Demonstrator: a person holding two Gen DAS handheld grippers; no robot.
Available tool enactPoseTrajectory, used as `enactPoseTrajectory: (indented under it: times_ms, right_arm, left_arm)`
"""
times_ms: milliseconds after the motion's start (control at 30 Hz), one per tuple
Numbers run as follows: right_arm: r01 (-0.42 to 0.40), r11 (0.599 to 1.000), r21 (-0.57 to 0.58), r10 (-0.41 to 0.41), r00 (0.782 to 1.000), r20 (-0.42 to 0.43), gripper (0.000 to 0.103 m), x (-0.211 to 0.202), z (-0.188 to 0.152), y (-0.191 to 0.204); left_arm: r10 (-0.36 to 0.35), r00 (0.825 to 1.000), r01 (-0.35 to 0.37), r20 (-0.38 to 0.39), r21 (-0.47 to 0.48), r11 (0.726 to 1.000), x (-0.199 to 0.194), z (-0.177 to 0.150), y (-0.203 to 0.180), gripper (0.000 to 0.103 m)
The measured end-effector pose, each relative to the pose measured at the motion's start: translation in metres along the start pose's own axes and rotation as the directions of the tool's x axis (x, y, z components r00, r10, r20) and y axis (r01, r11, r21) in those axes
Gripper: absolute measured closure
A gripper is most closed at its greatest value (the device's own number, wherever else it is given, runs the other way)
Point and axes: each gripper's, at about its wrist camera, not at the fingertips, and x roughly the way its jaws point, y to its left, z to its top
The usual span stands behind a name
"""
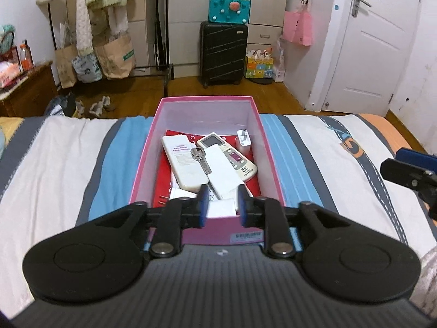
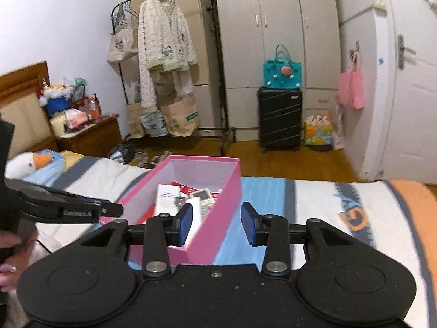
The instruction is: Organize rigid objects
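While remotes, a key and chargers lay in the pink box, we held both claws parted and empty. Nothing loose showed on the bed; sorting looked nearly done.

The box sits on the bed at frame centre. Inside it, a booklet lies at the bottom; two remotes, a key between them, and a charger at upper right rest on top. A suitcase stands on the floor behind the bed, with a bag on it.
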Motion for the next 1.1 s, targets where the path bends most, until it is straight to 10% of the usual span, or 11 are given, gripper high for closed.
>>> enactPoseTrajectory:
  times_ms: [367,567,1100]
  right_arm:
    - [0.032,0.999,-0.014,-0.032,0.999,0.02,0.046,-0.019,-0.021,0.009]
    - [0.07,0.998,0.005,-0.07,0.997,0.038,0.0,-0.017,-0.028,0.007]
    - [0.165,0.986,-0.014,-0.164,0.985,0.047,0.0,-0.022,-0.031,0.007]
  left_arm:
    - [0.059,0.997,-0.06,0.039,0.022,0.998,-0.034,-0.02,-0.018,0.056]
    - [0.078,0.997,-0.078,0.018,0.032,0.996,-0.035,-0.032,-0.022,0.044]
    - [0.122,0.99,-0.124,0.077,0.025,0.992,-0.043,-0.042,-0.034,0.0]
